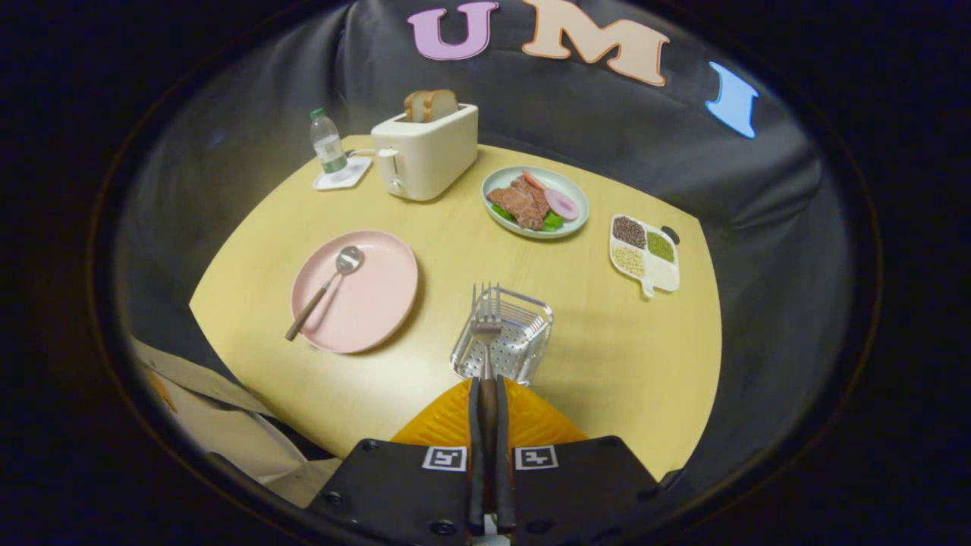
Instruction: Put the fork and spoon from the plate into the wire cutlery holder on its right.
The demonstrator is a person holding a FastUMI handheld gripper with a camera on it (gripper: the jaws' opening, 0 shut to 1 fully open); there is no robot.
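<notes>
**Operator:** Status check. My claw (pixel 490 394) is closed down to a narrow gap, and both fingers press on the handle of the fork (pixel 485 330). The fork points forward, tines ahead of the fingers and hanging over the wire cutlery holder (pixel 523 345), which sits toward the near edge of the desk (pixel 607 364), to the right of the pink plate (pixel 375 296).

**Supervisor:** Location of the second item?

**Operator:** The spoon (pixel 328 287) lies on the pink plate, bowl toward the plate's centre, handle reaching past the rim toward the near-left edge of the desk. I judge the task half begun: fork carried, not yet released; spoon untouched.

**Supervisor:** List the hazards from here.

**Operator:** One: the tines could catch on the holder's wire rim if I lower at a slant, which could tip or push the holder, as it looks light. Two: opening too high could let the fork bounce off the perforated floor and out over the side. Three: I cannot tell how deep the tines sit relative to the rim, so my height estimate is uncertain. Four: the handle is thin and smooth, so it may rotate in my grip during descent.

**Supervisor:** And the spoon?

**Operator:** Its overhanging handle may lever it off the plate if nudged.
</notes>
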